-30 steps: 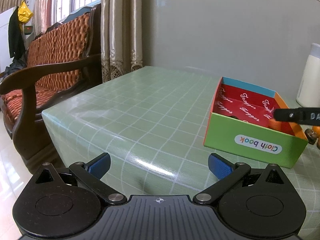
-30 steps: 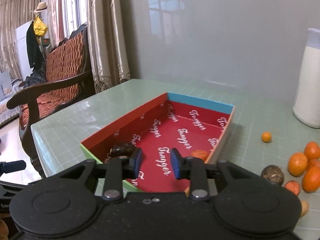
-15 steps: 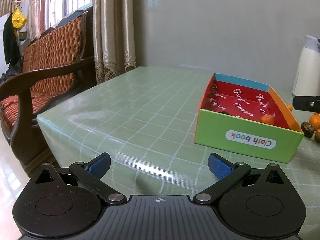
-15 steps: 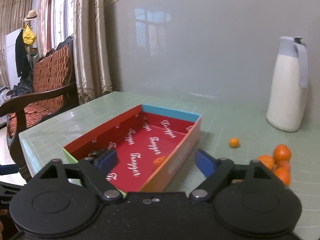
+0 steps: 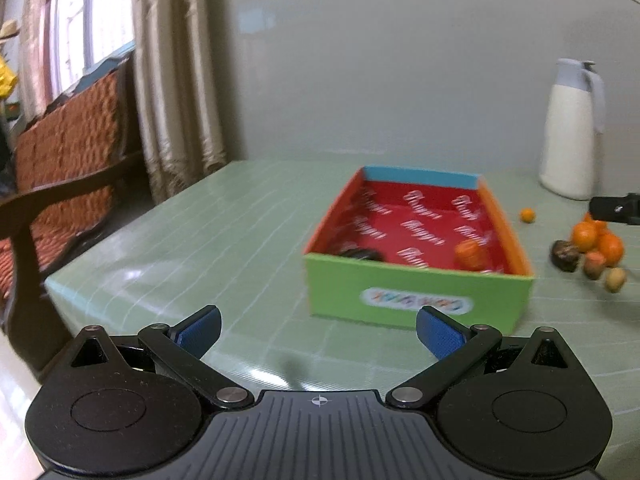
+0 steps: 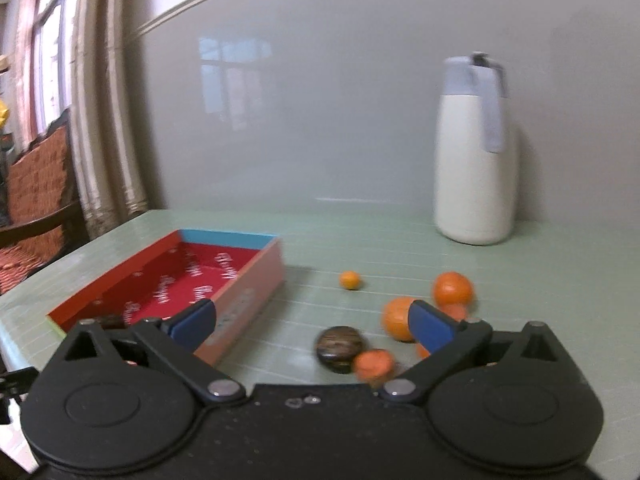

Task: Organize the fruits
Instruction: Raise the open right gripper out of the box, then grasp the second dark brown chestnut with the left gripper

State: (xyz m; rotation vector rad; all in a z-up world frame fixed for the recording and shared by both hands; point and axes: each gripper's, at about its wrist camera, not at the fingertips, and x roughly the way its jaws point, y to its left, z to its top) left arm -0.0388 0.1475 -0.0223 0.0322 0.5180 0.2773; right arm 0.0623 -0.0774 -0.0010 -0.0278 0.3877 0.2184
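A cardboard box [image 5: 418, 298] with a green front and red lining sits on the green checked table; it also shows in the right wrist view [image 6: 244, 300]. Inside lie an orange fruit [image 5: 470, 254] and a dark fruit [image 5: 362, 255]. A pile of oranges [image 5: 596, 240] with a dark brown fruit [image 5: 564, 255] lies to the right of the box. In the right wrist view the dark fruit [image 6: 340, 348] and oranges [image 6: 400, 318] lie just ahead. My left gripper [image 5: 318, 332] is open and empty before the box. My right gripper [image 6: 312, 324] is open and empty above the pile.
A white thermos jug [image 6: 476, 168] stands at the back right by the wall. One small orange [image 6: 350, 280] lies alone between box and jug. A wooden sofa [image 5: 60, 168] and curtains stand left of the table edge.
My right gripper opened, left an orange in the box, and swung right toward the fruit pile. My left gripper turned right, so the box sits more central in its view.
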